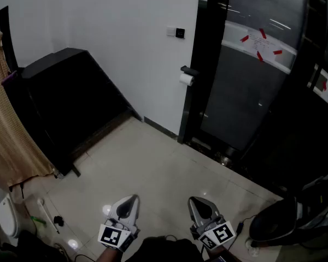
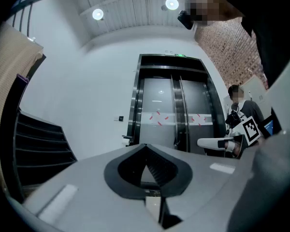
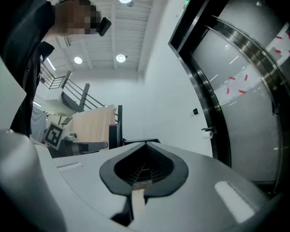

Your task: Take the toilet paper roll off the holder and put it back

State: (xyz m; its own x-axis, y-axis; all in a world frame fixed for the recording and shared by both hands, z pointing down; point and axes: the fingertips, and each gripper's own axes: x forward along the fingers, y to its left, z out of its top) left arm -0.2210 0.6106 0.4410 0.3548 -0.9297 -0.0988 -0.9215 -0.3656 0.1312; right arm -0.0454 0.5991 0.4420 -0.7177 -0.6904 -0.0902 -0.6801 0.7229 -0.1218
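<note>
A white toilet paper roll point(image 1: 186, 79) hangs on a black holder point(image 1: 188, 70) where the white wall meets the black door frame, far across the floor from me. It shows small in the left gripper view point(image 2: 127, 140) and in the right gripper view point(image 3: 210, 135). My left gripper point(image 1: 132, 199) and right gripper point(image 1: 194, 201) are held low at the bottom of the head view, side by side and pointing toward the roll. Both are shut, tips touching, with nothing between them point(image 2: 146, 145) point(image 3: 146, 143).
A black slanted structure point(image 1: 71, 97) and a beige cloth point(image 1: 5, 135) fill the left side. A curved steel door point(image 1: 251, 86) with red tape stands right of the holder. A switch point(image 1: 176, 33) sits on the wall. A dark chair base point(image 1: 284, 222) lies at the lower right. Tiled floor point(image 1: 158, 168) stretches ahead.
</note>
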